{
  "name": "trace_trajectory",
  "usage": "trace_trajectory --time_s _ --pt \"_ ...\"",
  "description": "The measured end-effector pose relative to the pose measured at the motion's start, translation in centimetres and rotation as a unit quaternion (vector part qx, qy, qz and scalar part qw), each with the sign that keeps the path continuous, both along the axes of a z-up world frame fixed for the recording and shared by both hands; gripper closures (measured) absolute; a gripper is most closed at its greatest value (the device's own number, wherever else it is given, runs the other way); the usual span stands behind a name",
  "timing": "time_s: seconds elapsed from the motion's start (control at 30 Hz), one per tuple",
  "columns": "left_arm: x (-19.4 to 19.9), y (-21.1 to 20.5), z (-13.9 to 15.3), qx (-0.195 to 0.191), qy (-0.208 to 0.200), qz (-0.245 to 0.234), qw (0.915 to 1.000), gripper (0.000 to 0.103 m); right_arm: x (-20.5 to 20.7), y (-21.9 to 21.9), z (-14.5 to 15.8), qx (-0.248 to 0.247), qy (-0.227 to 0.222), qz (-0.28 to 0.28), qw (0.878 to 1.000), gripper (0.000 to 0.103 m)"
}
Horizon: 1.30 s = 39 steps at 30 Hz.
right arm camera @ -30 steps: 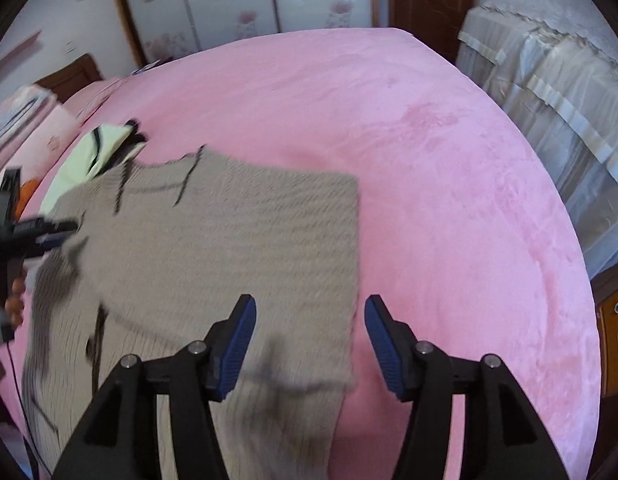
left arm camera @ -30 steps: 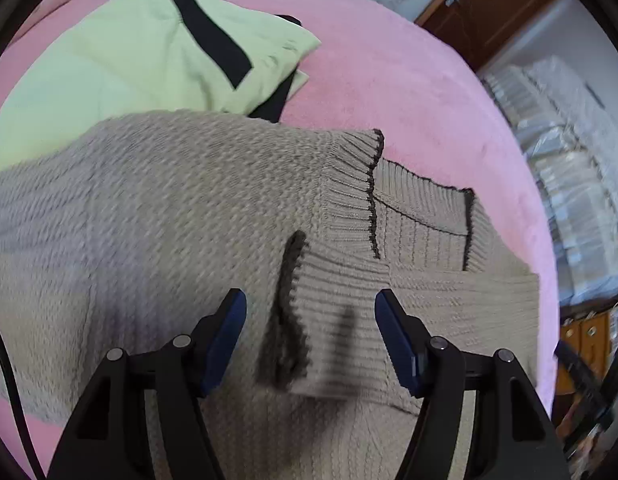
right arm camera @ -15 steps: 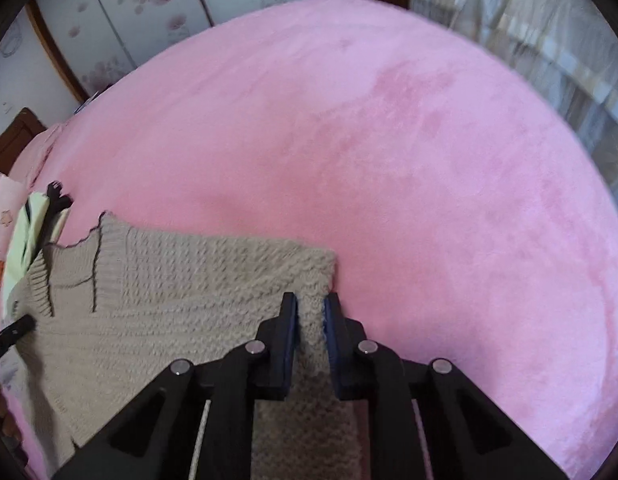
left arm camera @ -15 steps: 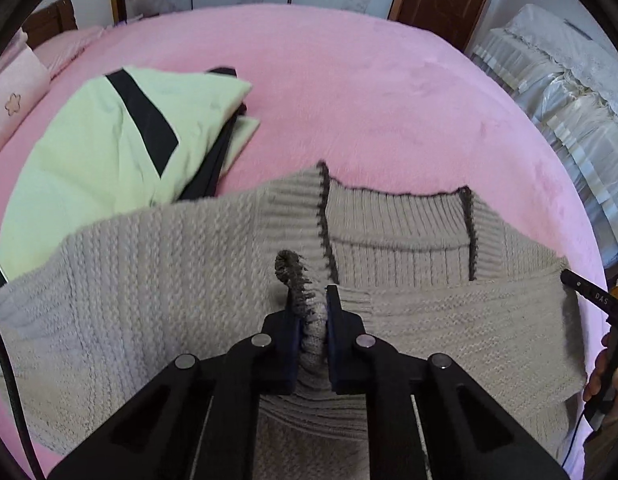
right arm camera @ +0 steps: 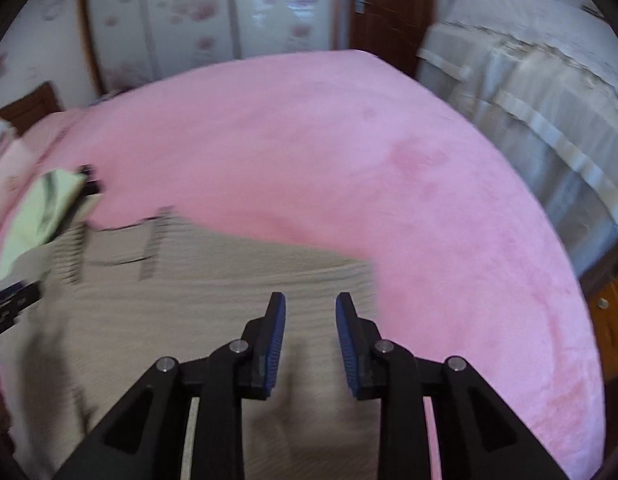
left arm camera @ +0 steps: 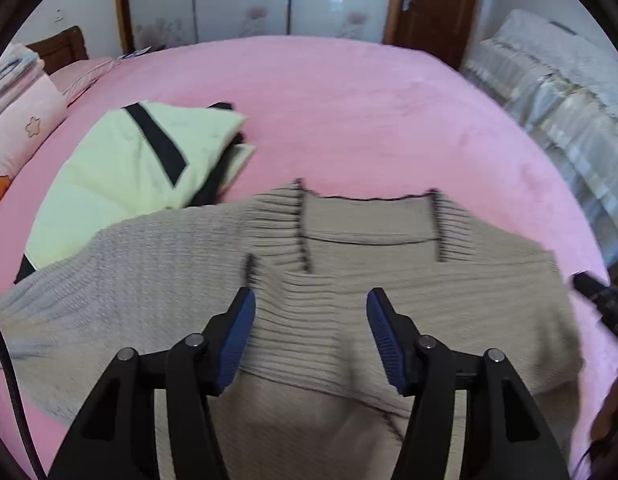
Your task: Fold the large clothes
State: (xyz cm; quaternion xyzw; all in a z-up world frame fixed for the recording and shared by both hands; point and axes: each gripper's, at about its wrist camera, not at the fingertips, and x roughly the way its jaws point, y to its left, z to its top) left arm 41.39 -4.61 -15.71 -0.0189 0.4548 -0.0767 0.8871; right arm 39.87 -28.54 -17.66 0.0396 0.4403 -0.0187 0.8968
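My left gripper (left arm camera: 311, 332) hangs released over the beige sweater (left arm camera: 349, 280), which sprawls across the frame's lower half on the pink bed (left arm camera: 349, 100), long axis left-right. My right gripper (right arm camera: 310, 332), fingers parted, sits nearer its right edge.

Each camera sits just behind its own gripper's fingers, angled down and forward across the pink bed (left arm camera: 349, 92) toward the wardrobe doors (right arm camera: 213, 12) and the brown door (left arm camera: 433, 4). Both are close above the beige sweater (left arm camera: 369, 248). Both views share the sweater's collar and the green garment (left arm camera: 125, 168).
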Motion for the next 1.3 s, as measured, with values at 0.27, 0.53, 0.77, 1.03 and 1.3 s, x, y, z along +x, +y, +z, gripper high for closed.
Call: trace_trajectory --time_s 0.27,0.53,0.77,1.03,1.3 --pt "-1.8 -1.9 -5.1 -0.005 0.066 0.049 0.9966 0.046 -2.0 7.4 -6.3 0.032 0.077 0.064 0.994 0.077" --pt "-2.8 1.4 -7.2 -0.024 0.088 0.041 0.9949 0.045 -6.2 -1.8 -5.4 -0.039 0.052 -0.018 0.998 0.081" --pt "-3.1 1.4 -7.2 -0.009 0.082 0.031 0.9961 0.045 -7.4 -6.5 -6.0 0.018 0.056 -0.048 0.997 0.103" --pt "-2.1 1.5 -6.1 -0.001 0.091 0.031 0.9954 0.04 -6.9 -3.7 -5.4 -0.023 0.08 -0.043 0.996 0.085" --pt "-6.6 1.8 0.4 0.031 0.046 0.016 0.9983 0.023 -10.0 -1.1 -0.8 0.069 0.064 -0.027 0.995 0.076"
